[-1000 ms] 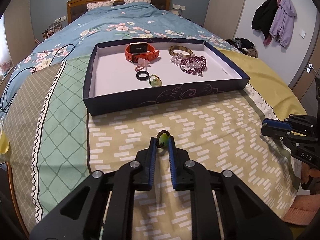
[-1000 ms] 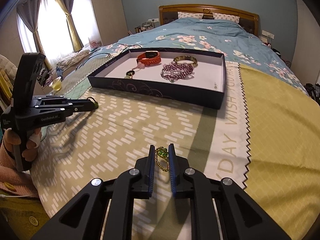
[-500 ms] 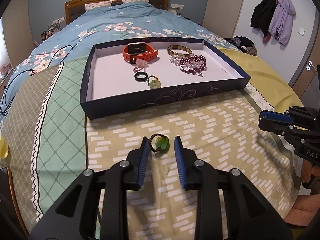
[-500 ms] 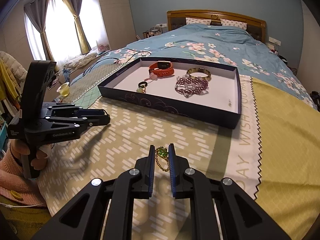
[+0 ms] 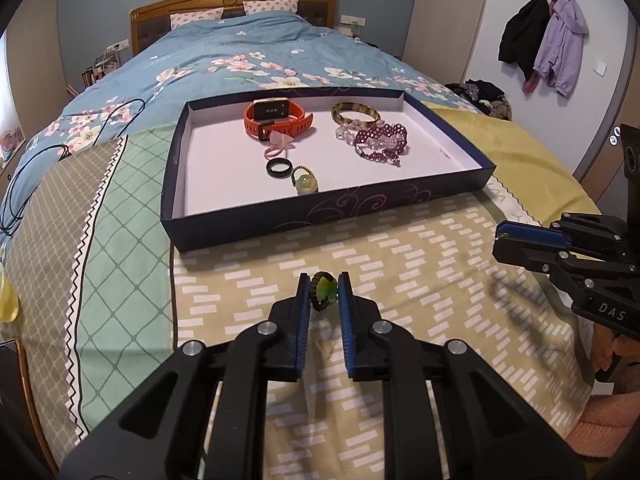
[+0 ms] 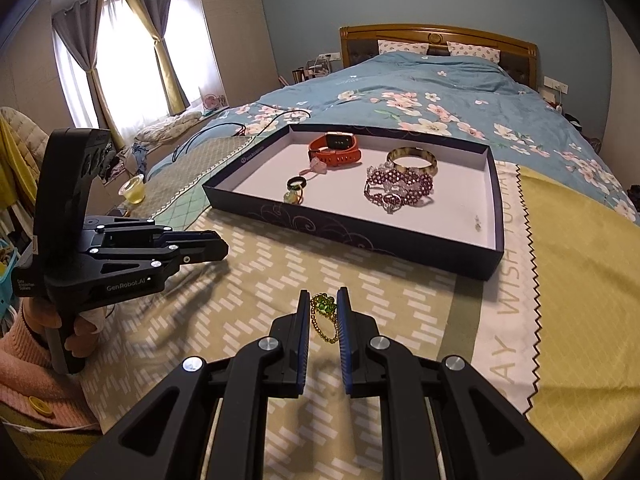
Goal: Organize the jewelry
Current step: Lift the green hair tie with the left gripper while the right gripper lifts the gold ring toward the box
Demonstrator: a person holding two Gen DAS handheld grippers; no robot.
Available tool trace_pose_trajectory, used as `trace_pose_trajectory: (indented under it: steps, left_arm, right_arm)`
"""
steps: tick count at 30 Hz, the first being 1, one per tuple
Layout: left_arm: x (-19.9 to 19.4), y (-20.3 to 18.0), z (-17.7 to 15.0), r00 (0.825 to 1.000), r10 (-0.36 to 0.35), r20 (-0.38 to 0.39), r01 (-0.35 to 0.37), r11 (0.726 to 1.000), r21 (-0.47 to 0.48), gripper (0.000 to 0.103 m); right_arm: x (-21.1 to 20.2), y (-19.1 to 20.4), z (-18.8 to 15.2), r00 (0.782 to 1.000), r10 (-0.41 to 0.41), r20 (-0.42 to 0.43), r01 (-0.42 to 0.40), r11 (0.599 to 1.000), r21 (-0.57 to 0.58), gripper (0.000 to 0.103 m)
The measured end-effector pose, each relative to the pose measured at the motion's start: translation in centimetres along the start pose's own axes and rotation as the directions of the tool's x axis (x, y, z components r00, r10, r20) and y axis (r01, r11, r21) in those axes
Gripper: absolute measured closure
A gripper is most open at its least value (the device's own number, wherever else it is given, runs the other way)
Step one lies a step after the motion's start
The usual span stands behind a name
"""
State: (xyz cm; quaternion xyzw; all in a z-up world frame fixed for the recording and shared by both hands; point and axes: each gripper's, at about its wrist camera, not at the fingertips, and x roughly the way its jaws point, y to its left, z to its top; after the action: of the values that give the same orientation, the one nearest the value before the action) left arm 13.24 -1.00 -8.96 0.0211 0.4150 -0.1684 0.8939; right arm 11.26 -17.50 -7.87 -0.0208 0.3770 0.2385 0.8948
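Note:
A shallow navy tray (image 5: 320,216) with a white floor lies on the bed. It holds an orange watch (image 5: 276,120), a bangle (image 5: 356,114), purple bead bracelets (image 5: 380,142), a black ring (image 5: 278,168) and a green-stone ring (image 5: 306,184). In front of the tray, my left gripper (image 5: 324,280) has its jaws closing on a dark beaded ring with a green stone (image 5: 323,292), and the pads touch it. My right gripper (image 6: 323,296) is shut on a gold chain with green beads (image 6: 324,314), lifted off the blanket.
A patterned blanket (image 5: 400,264) covers the near bed, with a floral quilt (image 5: 240,52) behind the tray. Black cables (image 5: 48,152) lie at the far left. A person's hand in a pink sleeve (image 6: 24,344) holds the left gripper's handle. Coats (image 5: 552,36) hang on the wall.
My left gripper let the green-stone ring go, its jaws spread, then they came together around it again. The right gripper kept its chain and the tray looks slightly nearer in its view.

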Motion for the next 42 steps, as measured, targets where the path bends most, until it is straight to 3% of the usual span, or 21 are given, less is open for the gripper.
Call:
trace_pose_trajectory:
  steps: [23, 42]
  left_arm:
    - [-2.6, -1.2, 1.7, 0.996, -0.016, 0.086, 0.015, 1.000, 0.019, 0.089]
    - [-3.0, -1.8, 2.8, 0.994, -0.017, 0.112, 0.014, 0.999, 0.030, 0.089]
  right_arm:
    - [-0.1, -0.6, 2.3, 0.998, 0.010, 0.063, -0.011, 1.000, 0.016, 0.091]
    - [-0.1, -1.3, 4.2, 0.995, 0.001, 0.099, -0.003, 1.000, 0.014, 0.091]
